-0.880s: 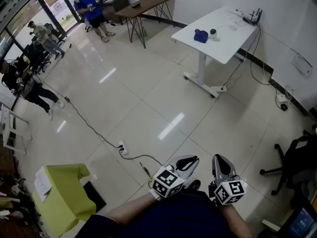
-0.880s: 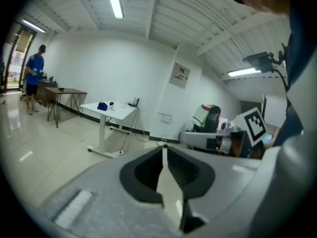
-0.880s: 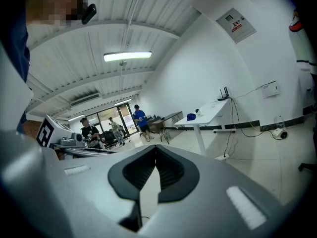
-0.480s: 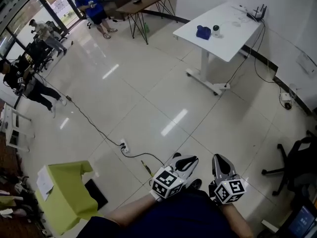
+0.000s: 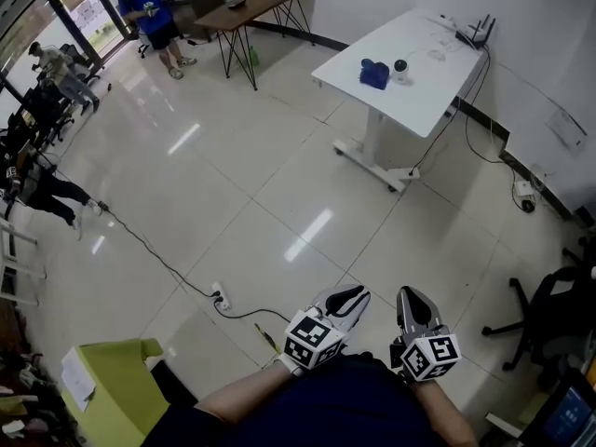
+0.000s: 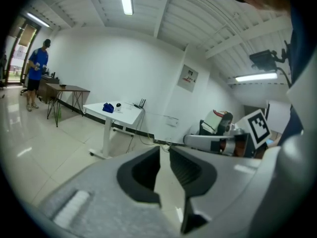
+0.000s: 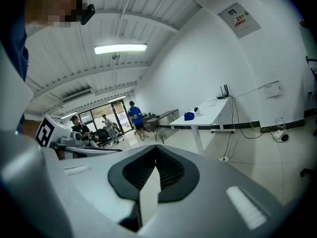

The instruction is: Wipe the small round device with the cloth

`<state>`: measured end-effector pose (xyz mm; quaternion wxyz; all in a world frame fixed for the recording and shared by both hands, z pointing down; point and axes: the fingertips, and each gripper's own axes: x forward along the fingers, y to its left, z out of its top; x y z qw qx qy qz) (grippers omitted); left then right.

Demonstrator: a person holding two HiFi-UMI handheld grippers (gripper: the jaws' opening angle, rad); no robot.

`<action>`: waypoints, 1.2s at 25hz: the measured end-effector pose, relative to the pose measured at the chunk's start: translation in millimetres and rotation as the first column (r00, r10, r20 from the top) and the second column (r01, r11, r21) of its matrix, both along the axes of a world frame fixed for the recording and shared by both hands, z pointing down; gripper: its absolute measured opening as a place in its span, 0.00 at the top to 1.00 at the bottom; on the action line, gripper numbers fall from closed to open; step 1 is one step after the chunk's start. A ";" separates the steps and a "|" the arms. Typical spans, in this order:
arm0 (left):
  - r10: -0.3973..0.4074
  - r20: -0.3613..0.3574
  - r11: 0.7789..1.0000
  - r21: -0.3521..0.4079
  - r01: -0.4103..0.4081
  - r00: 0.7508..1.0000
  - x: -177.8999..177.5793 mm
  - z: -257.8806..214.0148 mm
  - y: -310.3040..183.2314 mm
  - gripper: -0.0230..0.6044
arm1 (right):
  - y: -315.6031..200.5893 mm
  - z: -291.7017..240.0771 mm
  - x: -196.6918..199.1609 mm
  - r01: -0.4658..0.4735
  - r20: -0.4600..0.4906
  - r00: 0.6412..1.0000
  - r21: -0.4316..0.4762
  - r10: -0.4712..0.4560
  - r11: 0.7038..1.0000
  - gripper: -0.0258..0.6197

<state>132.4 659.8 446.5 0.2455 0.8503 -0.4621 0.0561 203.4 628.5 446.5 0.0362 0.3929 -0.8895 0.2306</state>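
A white desk [image 5: 419, 63] stands far across the room. On it lie a blue cloth [image 5: 374, 73] and, just to its right, a small round white device [image 5: 400, 66]. Both grippers are held close to my body, well away from the desk. My left gripper [image 5: 349, 298] and right gripper [image 5: 416, 303] are shut with nothing between the jaws. The left gripper view shows the cloth [image 6: 108, 107] and device [image 6: 118, 105] far beyond the left gripper [image 6: 164, 152]. In the right gripper view the cloth [image 7: 188, 116] is small and distant past the right gripper [image 7: 156, 151].
A router [image 5: 475, 33] and cables sit at the desk's far end. A power strip [image 5: 221, 296] with a long cable lies on the tiled floor. A green box [image 5: 112, 380] is at lower left, an office chair [image 5: 549, 310] at right, a brown table [image 5: 256, 7] and several people at the back.
The whole view has shifted: the desk, floor cable and green box have slid left and down in the head view. Both grippers stay shut near my body.
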 end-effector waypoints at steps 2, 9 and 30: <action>0.012 -0.013 1.000 -0.002 -0.013 1.000 -14.6 4.5 -12.6 0.86 | -12.4 0.1 -11.0 -0.016 -0.014 1.000 -0.006 0.016 1.000 0.94; -0.002 -0.045 1.000 -0.005 0.002 0.999 -62.0 -1.4 -54.7 0.86 | -43.9 2.0 -53.7 -0.003 -0.066 0.998 -0.023 0.001 1.000 0.94; -0.118 0.015 0.993 0.006 0.118 0.993 -101.7 1.0 -173.7 0.84 | -171.7 0.0 -102.8 0.130 -0.042 0.991 0.041 -0.128 0.991 0.94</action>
